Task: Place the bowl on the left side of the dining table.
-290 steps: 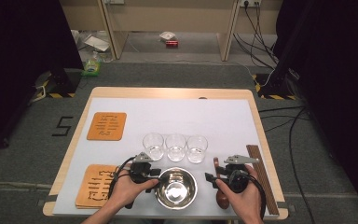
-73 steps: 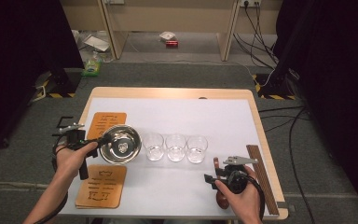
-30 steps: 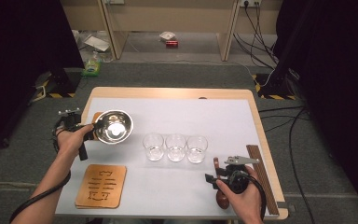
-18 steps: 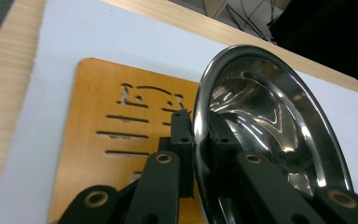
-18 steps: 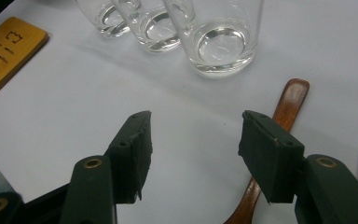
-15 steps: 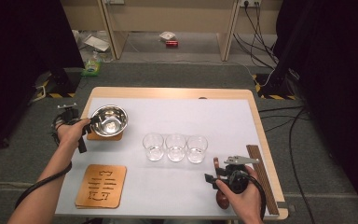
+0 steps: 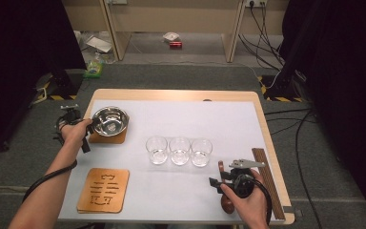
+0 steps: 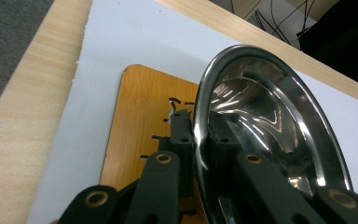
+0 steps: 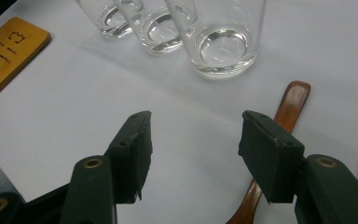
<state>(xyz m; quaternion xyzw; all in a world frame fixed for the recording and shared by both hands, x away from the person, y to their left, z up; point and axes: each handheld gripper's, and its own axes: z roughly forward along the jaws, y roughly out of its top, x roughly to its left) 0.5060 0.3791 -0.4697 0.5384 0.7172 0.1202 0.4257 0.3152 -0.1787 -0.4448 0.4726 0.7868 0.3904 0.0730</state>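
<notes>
Left gripper view: bowl (image 8: 270,140) rim between left gripper (image 8: 200,140) jaws.

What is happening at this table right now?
A person works with a tool in each hand. The left tool is shut on the rim of a steel bowl and holds it over a wooden coaster at the far left of the table; whether the bowl rests on it yet I cannot tell. The right tool is open, near a wooden spoon. Three empty glasses stand in a row, and a second coaster lies nearer the person.
</notes>
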